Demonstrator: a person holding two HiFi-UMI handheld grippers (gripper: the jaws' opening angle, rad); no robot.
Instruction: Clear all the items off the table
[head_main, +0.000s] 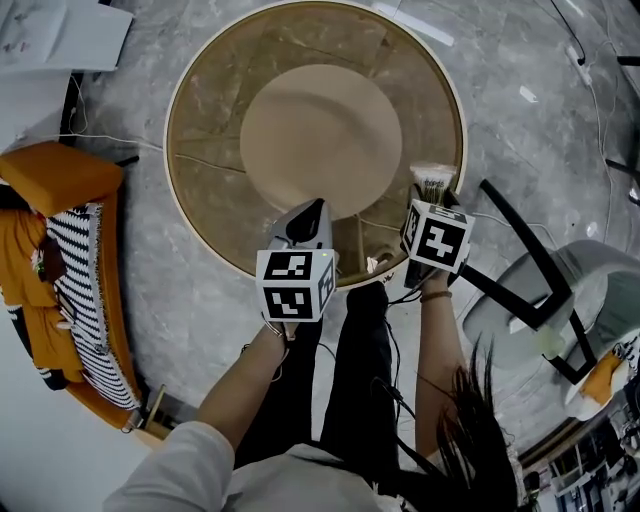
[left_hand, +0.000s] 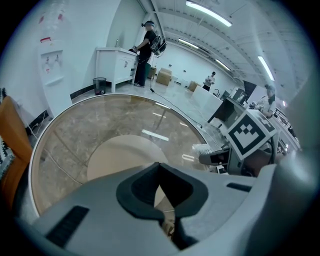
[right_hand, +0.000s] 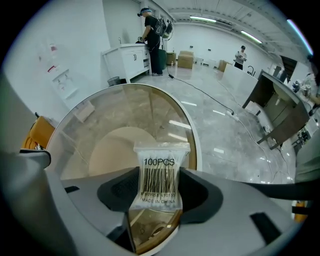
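At the near edge of the round glass counter, the right gripper has its jaws closed on a small clear packet of cotton swabs. The pads pinch its lower end, where the plastic narrows. The printed label and the sealed top stand free above the jaws. That low, upright hold looks sensible for a soft bag: the squeeze falls on the bundled sticks rather than on loose film, so it should not slide out when carried. From the head view the packet sits right over the counter's rim. Whether its bottom edge rests on the glass or hangs just above it is hard to tell, because the gripper covers that spot.

The left gripper hovers just beside the right one, angled down toward the glass, its jaws closed with nothing between them. It appears to be parked out of the way, since a light packet needs only one grip.

The pale disc in the middle is the counter's base seen through the glass, not an item. No other loose thing shows on the glass, so the packet is probably the last item to carry off.
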